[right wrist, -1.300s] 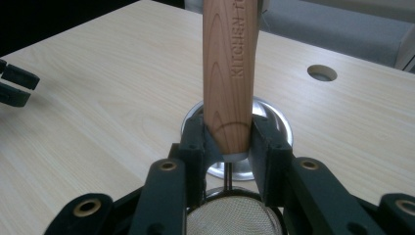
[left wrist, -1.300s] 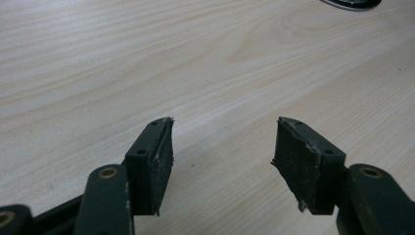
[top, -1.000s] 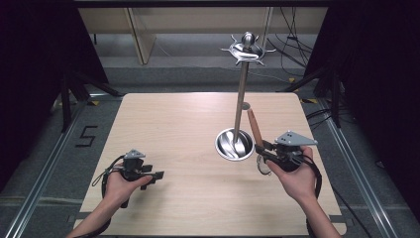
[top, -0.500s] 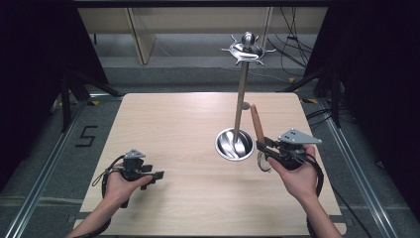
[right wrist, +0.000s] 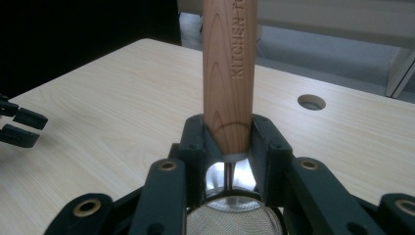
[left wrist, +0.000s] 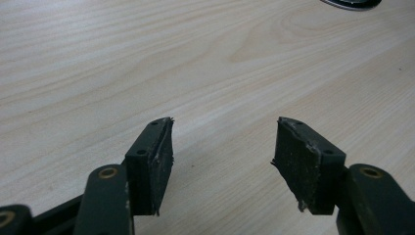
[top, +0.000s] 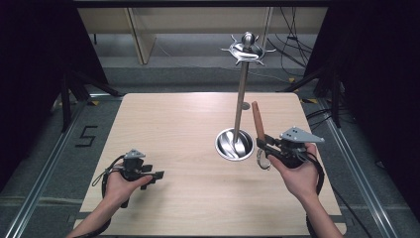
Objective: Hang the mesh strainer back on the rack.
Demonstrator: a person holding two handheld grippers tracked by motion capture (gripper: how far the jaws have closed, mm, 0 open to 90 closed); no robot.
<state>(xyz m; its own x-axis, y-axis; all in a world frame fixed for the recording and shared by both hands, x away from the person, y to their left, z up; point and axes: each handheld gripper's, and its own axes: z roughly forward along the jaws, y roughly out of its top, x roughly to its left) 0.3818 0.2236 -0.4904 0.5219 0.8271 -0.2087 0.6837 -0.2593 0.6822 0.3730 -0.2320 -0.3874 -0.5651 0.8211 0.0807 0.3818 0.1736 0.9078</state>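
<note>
My right gripper [top: 265,145] is shut on a small strainer at the base of its wooden handle [top: 257,119], which points up and away. The strainer's metal ring [top: 262,161] hangs below the jaws. In the right gripper view the handle [right wrist: 230,63] rises between the closed jaws [right wrist: 229,142], with mesh [right wrist: 235,223] beneath. A metal utensil stand [top: 241,94] with a round dish base [top: 233,145] and hooks on top [top: 247,49] stands just left of it. My left gripper [top: 156,174] rests open near the front left, its jaws [left wrist: 222,147] holding nothing.
The wooden table [top: 173,124] has a small round hole [top: 244,105] behind the stand, also seen as a hole [right wrist: 311,102] in the right gripper view. The left gripper [right wrist: 19,125] shows far off at that view's left edge. Dark curtains flank the table.
The right gripper has shifted slightly right with the strainer, and the wooden handle now stands a little more upright. The left gripper has stayed put.
</note>
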